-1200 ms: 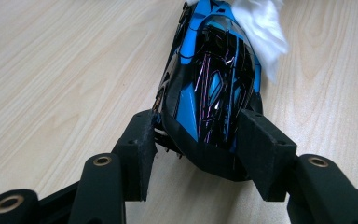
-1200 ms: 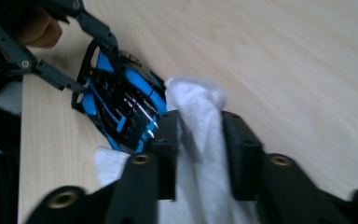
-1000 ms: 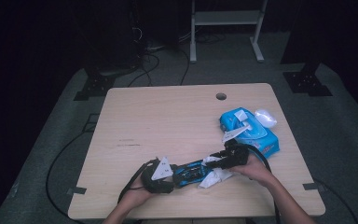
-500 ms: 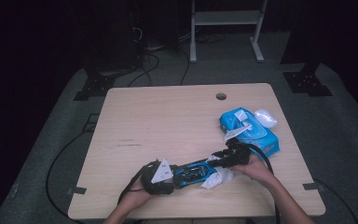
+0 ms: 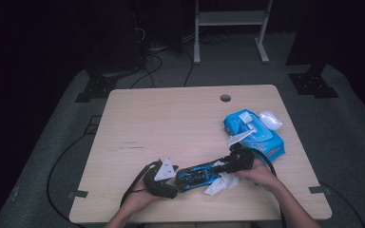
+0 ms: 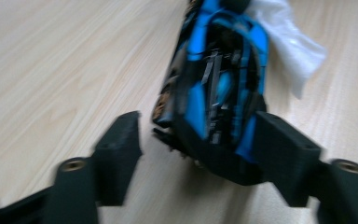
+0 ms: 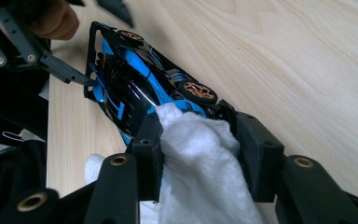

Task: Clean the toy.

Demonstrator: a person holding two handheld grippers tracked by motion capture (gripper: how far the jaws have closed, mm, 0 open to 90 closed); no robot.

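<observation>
Lying near the table's [image 5: 171, 123] front edge, the toy car [image 5: 197, 174] is sitting between two grippers — left gripper [image 6: 196, 140] just opening, jaws spread around its rear; right gripper [image 7: 198, 140] closing, pinching a white wipe [image 7: 200, 168] against its nose.

No readable text, label or number anywhere.

A blue toy car [image 5: 197, 175] lies on the table [image 5: 171, 123] between the left tool [image 5: 173, 183] and right tool [image 5: 221, 167].

We see a glossy plastic toy car [image 7: 135, 88], a soft fibrous white wipe [image 7: 200, 163], and a matt wood-grain desk [image 7: 284, 56].
</observation>
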